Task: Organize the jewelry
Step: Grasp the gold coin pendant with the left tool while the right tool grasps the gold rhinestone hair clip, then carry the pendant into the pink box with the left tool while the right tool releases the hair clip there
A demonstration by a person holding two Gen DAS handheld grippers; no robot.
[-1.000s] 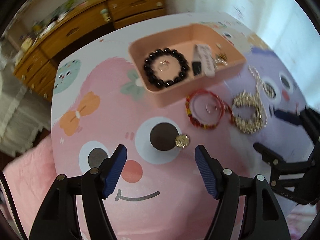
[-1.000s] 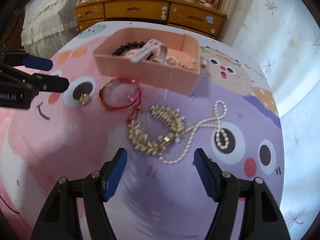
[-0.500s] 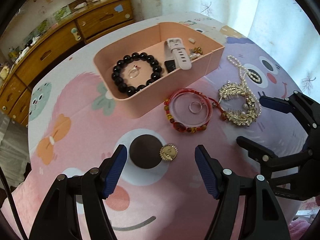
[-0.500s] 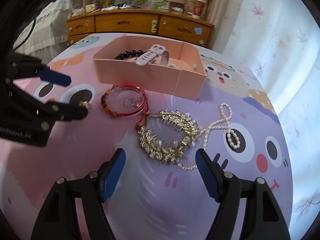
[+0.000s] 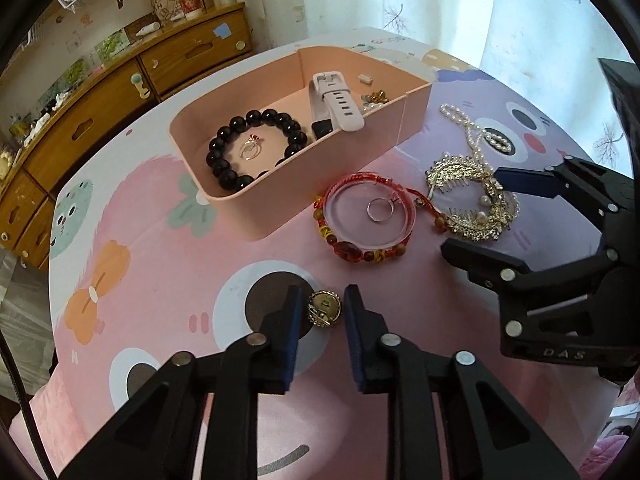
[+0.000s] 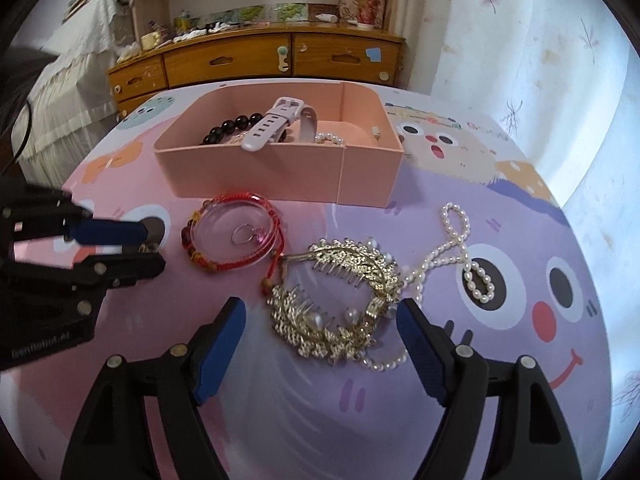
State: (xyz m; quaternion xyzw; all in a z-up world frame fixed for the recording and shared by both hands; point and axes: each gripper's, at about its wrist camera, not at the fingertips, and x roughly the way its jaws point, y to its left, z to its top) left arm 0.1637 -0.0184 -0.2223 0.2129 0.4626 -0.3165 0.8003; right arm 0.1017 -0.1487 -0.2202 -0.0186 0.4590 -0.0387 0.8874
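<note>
A small round gold brooch (image 5: 324,309) lies on the cartoon-print tablecloth, and my left gripper (image 5: 322,308) is shut on it from both sides. My right gripper (image 6: 320,312) straddles a gold pearl-studded hair comb (image 6: 340,256); its jaws are opening and the pads stand clear of the comb. A pearl necklace (image 6: 454,220) trails off to the comb's right. A red beaded bracelet (image 5: 348,252) rings a clear disc holding a silver ring (image 5: 378,210). The pink tray (image 5: 256,216) holds a black bead bracelet (image 5: 224,168), a ring (image 5: 250,151) and a white watch (image 5: 338,102).
The round table's edge (image 5: 56,264) curves close on the left. A wooden dresser (image 6: 240,60) stands behind the table, a bed (image 6: 68,92) at far left, and a curtain (image 5: 520,20) behind right. Small trinkets sit in the tray's far corner (image 5: 376,98).
My left gripper sank toward the table and its jaws closed in on the gold brooch. The right gripper's jaws spread wider around the hair comb. Both views rolled slightly.
</note>
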